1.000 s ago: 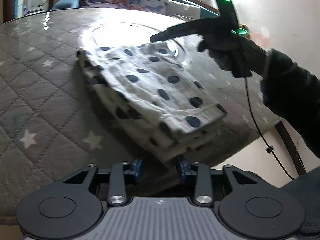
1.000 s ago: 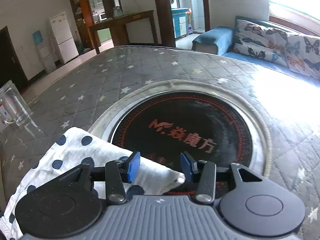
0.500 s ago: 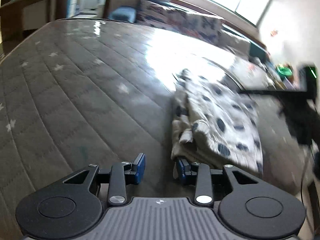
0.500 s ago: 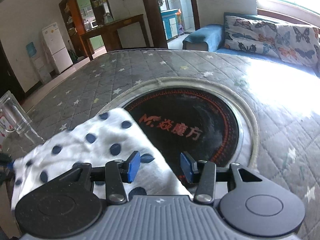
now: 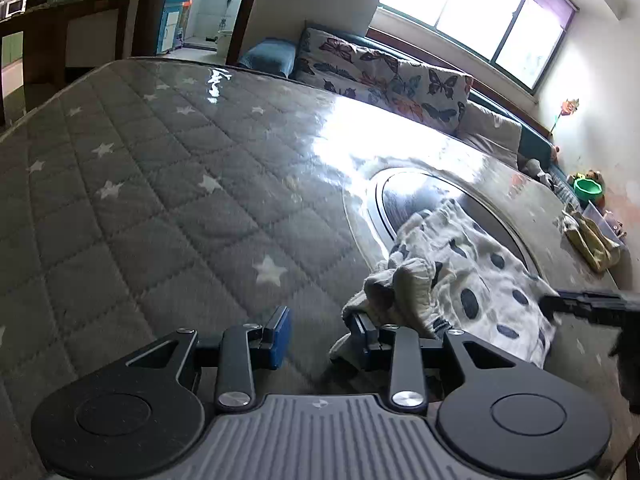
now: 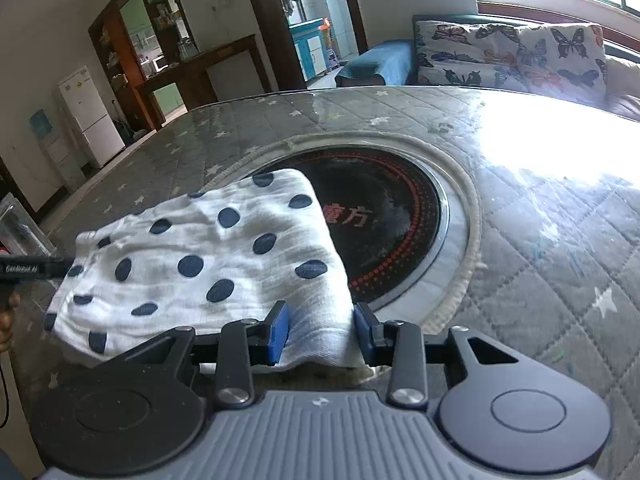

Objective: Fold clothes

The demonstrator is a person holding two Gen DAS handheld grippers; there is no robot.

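A folded white garment with dark blue dots (image 6: 208,248) lies on the grey quilted table cover (image 6: 540,264), partly over a black round plate (image 6: 384,216). My right gripper (image 6: 320,332) has the garment's near corner between its blue pads; the jaws are closing and the cloth reaches both pads. In the left wrist view the garment (image 5: 472,280) lies to the right, its bunched edge against the right finger. My left gripper (image 5: 320,334) is open, with only the table cover in its gap. A black finger (image 6: 36,268) of the left gripper touches the garment's far end.
A sofa with butterfly cushions (image 5: 380,76) runs along the table's far side. A clear glass (image 6: 20,224) stands at the left edge. A yellowish cloth (image 5: 592,240) and a green bowl (image 5: 588,188) sit at the far right. The cover on the left (image 5: 160,200) is bare.
The left gripper swung off the garment's corner to its left end, so the cloth now lies to its right. The right gripper moved onto the garment's corner and its jaws narrowed.
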